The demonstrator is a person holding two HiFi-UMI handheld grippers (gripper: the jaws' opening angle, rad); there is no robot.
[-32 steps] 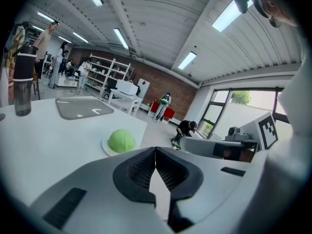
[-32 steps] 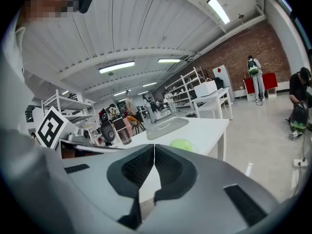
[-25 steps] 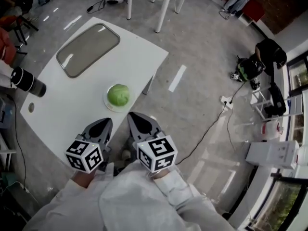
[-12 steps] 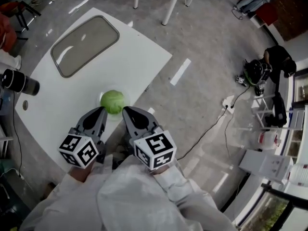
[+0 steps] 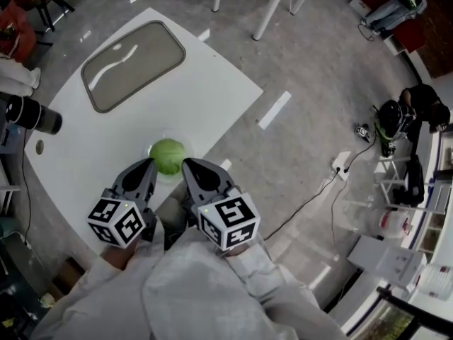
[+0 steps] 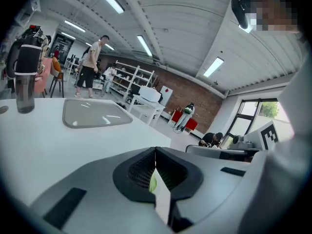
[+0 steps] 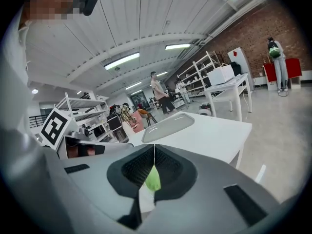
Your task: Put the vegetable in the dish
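Left gripper point(image 5: 148, 164) and right gripper point(image 5: 188, 164), fingers closed empty, beside cabbage point(image 5: 168, 154) in dish point(image 5: 170, 177)

- The table point(image 5: 212, 83) has a smooth white top with a soft, low sheen.
- The grey inset panel point(image 5: 131, 66) in it is glossy and carries bright streaks of reflected light.
- The cabbage point(image 5: 168, 154) is leafy and veined, pale green and faintly waxy.
- The left gripper point(image 5: 147, 164) and right gripper point(image 5: 190, 166) have matt grey plastic shells. Their inner pads point(image 7: 139, 167) are dark with a fine ribbed texture.
- The marker cubes point(image 5: 120, 222) bear flat black-and-white print.
- The sleeves point(image 5: 212, 289) are creased white cloth.
- The floor point(image 5: 318, 119) is smooth grey concrete, mottled and dull.
- The bottle point(image 6: 24, 77) is smoky and translucent below, matt black above.
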